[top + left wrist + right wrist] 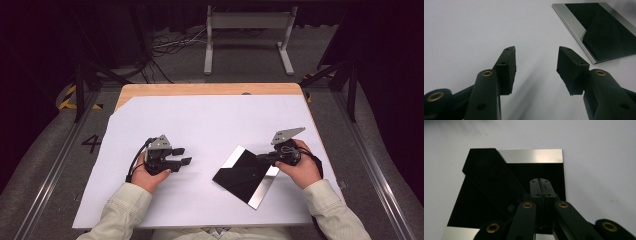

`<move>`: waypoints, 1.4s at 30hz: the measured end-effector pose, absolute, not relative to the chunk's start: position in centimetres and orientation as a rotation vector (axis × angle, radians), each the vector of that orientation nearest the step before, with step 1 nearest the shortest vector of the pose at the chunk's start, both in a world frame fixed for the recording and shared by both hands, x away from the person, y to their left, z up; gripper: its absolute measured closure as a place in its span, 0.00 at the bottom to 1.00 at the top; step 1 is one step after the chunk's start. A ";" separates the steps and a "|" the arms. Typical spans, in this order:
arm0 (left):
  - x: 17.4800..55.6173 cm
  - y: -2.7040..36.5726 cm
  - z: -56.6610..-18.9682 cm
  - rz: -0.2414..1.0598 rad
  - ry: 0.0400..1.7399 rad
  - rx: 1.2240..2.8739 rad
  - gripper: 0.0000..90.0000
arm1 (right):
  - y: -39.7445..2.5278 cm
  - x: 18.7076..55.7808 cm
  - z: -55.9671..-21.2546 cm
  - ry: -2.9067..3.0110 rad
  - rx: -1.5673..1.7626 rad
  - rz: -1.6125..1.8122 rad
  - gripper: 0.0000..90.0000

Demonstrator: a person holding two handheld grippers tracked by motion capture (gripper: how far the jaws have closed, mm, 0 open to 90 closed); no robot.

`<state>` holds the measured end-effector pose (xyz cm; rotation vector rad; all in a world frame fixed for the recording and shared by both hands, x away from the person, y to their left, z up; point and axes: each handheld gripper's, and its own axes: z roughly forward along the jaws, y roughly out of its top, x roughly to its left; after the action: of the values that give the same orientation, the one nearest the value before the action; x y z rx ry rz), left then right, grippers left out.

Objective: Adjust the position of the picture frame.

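A square mirror-like plate [240, 175] lies flat on the white sheet [210, 115], turned like a diamond, dark in the middle with bright silver strips at two edges. My right gripper [261, 159] is shut, its tips over the plate's right part; in the right gripper view the jaws [541, 181] meet with no gap above the plate [531, 156], and nothing shows between them. My left gripper [182, 155] rests on the sheet left of the plate, open and holding nothing. From the left gripper [536, 65] the plate [604, 30] lies ahead to the right, apart from the jaws.
The sheet covers most of a wooden table [200, 89], whose far edge shows bare. Beyond the table stand a grey metal frame [247, 20] and loose cables [170, 42] on the floor. Metal rails [60, 155] run along both sides.
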<state>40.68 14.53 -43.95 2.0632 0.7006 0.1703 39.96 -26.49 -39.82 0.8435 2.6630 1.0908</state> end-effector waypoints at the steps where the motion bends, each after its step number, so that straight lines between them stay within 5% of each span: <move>1: 40.6 14.4 -44.0 0.184 0.694 2.068 0.55 | -26.7 39.9 -39.9 2.660 0.854 1.086 1.00; 42: 40.5 14.1 -43.8 0.179 0.712 2.111 0.58 | -30.0 37.1 -42.0 2.831 0.777 0.889 1.00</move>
<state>40.46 14.11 -43.80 2.1109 0.7117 0.1793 37.06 -29.98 -42.04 0.7774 2.8309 0.8890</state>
